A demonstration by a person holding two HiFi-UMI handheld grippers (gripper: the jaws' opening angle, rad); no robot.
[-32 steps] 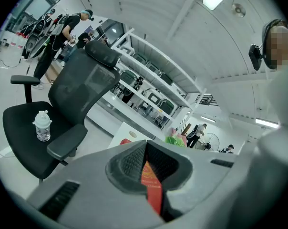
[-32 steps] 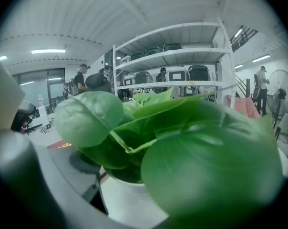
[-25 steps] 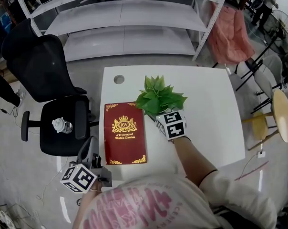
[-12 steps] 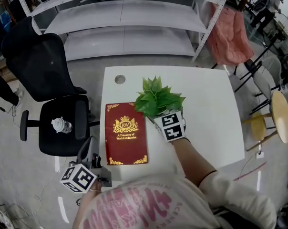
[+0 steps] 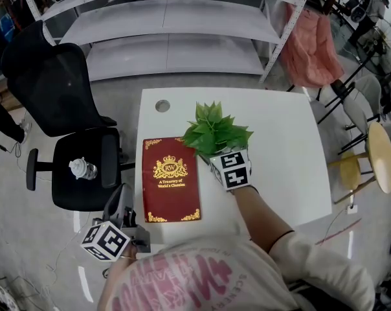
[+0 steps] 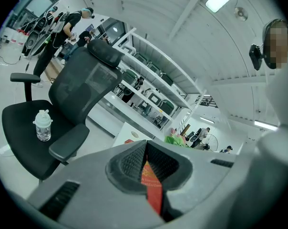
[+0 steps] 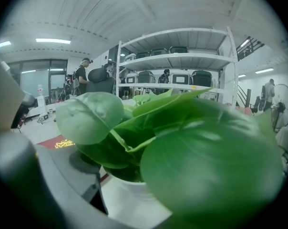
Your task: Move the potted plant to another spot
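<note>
Right gripper (image 5: 226,162) is clamped on the potted plant (image 5: 215,131) mid-table (image 5: 286,148), just right of the red book (image 5: 171,180), left gripper (image 5: 121,207) closed empty near-left; grasp looks done, move still pending.

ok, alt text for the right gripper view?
A leafy green potted plant fills the frame, its white pot held in the tongs of the right gripper. Behind it, a red book shows at left, with metal shelving beyond.
</note>
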